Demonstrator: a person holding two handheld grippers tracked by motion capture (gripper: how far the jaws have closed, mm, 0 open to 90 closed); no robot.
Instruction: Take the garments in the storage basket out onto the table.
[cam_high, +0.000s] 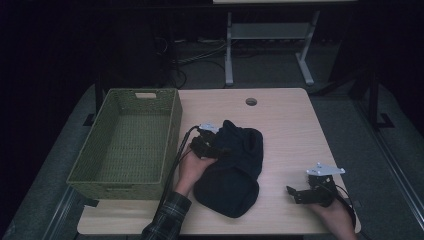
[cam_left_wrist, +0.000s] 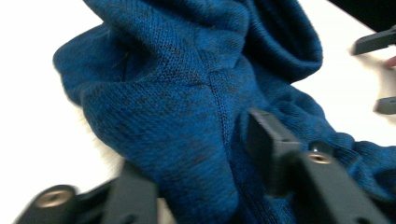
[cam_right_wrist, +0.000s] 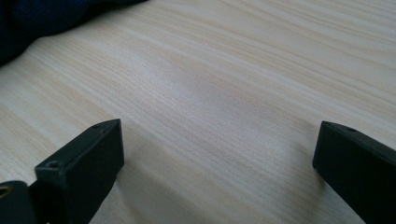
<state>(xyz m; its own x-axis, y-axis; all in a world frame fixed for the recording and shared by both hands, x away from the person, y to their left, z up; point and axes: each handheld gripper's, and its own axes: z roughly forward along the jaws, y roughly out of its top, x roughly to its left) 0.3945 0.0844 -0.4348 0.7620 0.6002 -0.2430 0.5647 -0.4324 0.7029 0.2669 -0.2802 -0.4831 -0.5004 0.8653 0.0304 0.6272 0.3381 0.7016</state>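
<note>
Wood table (cam_high: 290, 125) w/ green woven basket (cam_high: 131, 137) at its left edge; dark blue knit garment (cam_high: 232, 167) lies bunched mid-table, just right of the basket. My left gripper (cam_left_wrist: 205, 168) is at the garment's left side, jaws partway apart w/ a fold of knit between them, not clamped. My right gripper (cam_right_wrist: 217, 158) rests on bare table, well apart from the cloth, jaws wide & holding nothing.

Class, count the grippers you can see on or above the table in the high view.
2. The left gripper sits against the blue knitted garment mid-table; the right gripper rests near the table's front right corner.
</note>
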